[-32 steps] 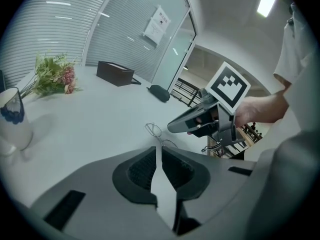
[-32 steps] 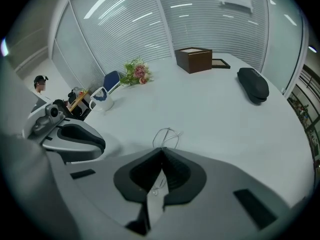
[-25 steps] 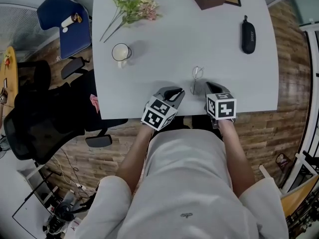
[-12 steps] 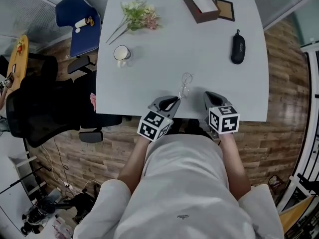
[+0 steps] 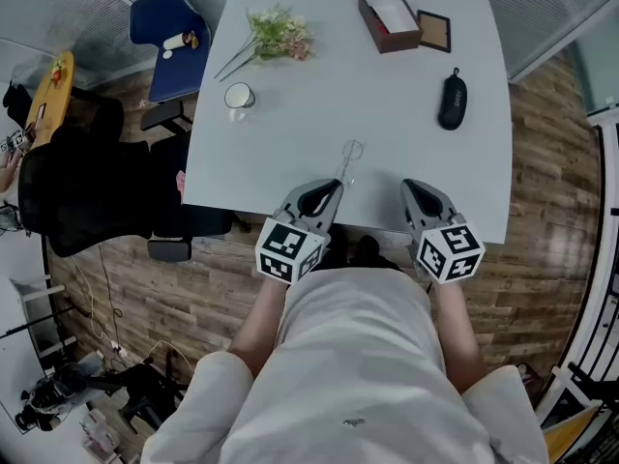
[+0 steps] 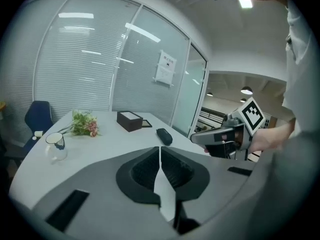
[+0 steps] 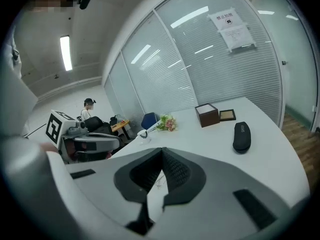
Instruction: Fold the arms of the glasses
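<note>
The glasses [image 5: 349,153] lie on the bench [image 5: 290,114] just inside its near edge, with bare top all round them. Above that edge hang the left hand-held gripper [image 5: 329,188], near the edge's middle, and the right hand-held gripper [image 5: 414,189], nearer its right end. The jaws of both are pressed together and empty.

My left gripper [image 5: 336,184] and right gripper [image 5: 410,184] are grey, patterned with black-and-white squares. The table [image 5: 290,124] is pale grey. Far right: the case [image 5: 452,100] black, the box [image 5: 389,19] dark brown. Far left: the flowers [image 5: 276,35] green and pink, the chair [image 5: 160,51] blue.
</note>
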Tool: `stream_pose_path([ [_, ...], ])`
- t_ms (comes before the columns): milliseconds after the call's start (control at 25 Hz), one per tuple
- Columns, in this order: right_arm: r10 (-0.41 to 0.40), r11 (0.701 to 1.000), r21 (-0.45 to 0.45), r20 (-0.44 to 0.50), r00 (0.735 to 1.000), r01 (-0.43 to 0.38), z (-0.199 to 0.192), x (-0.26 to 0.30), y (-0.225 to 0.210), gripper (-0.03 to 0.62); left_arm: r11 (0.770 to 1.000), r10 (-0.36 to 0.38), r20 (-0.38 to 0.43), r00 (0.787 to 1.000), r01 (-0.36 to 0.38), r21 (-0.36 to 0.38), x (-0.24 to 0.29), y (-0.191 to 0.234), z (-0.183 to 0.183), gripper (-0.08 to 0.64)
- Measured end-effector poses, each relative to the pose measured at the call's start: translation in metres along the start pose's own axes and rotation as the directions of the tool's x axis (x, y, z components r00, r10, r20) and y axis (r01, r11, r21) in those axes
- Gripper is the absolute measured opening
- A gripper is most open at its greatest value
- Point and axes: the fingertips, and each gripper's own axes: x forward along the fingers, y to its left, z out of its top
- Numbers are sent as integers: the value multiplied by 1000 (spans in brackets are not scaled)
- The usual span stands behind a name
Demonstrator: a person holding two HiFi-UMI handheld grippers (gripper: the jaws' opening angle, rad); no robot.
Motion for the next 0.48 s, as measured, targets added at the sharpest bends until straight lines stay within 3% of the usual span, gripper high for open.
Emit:
stream_pose_path([
  [160,46,998,-39,43,998,-45,15,-17,11,5,998,54,83,995,-50,-40,-18,-4,19,23],
  [480,124,987,-117,109,986,-111,40,-37,43,5,993,113,157,981,-106,-53,-52,-16,33,21],
])
